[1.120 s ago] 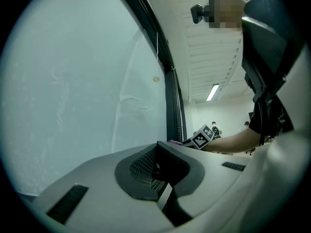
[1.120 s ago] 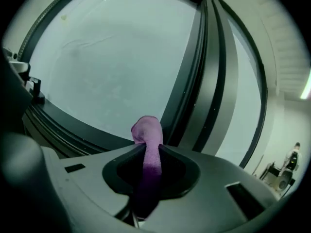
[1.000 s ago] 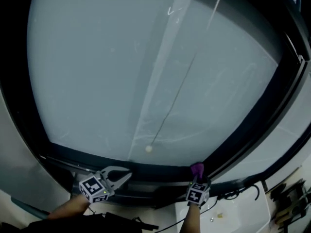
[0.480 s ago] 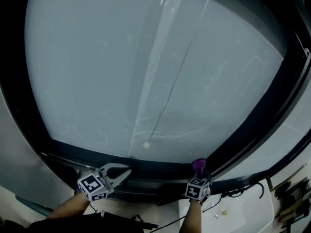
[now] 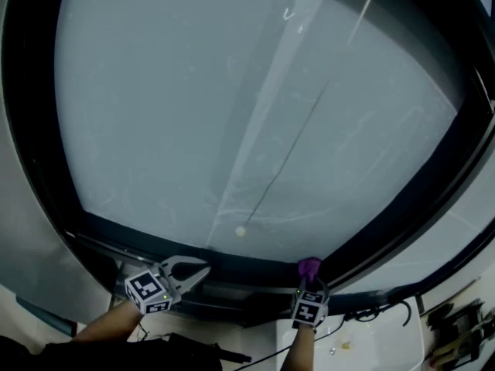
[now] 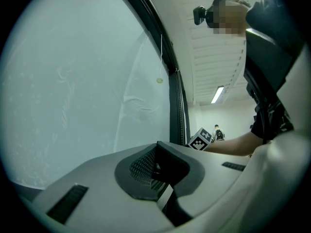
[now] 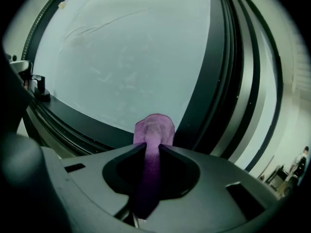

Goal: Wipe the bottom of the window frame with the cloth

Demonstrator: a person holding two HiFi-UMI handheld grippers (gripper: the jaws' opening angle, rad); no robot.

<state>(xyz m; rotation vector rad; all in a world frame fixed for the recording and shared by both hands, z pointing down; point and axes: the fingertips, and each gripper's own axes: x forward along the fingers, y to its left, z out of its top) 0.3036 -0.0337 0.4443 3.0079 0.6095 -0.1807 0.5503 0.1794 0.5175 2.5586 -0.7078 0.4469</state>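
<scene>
Low by the white sill (image 5: 371, 335), two bare forearms reach forward side by side toward a big window. Each hand holds a claw with its tip at the dark bottom of the window frame (image 5: 139, 242). The left gripper (image 5: 199, 273) points to the right along the frame. Its two jaws are a little way apart and have nothing between them. The right gripper (image 5: 309, 280) points straight at the window. Its jaws are squeezed tight on a purple cloth (image 5: 309, 267). A bunch of the cloth sticks out past the tips and sits against the bottom of the frame, just beside the corner where a dark upright bar (image 5: 402, 199) comes down. Past the frame is the pale, streaky glass (image 5: 193, 114). A thin cord (image 5: 286, 161) hangs across the glass, with a small round bead (image 5: 240, 231) at its end near the bottom.
</scene>
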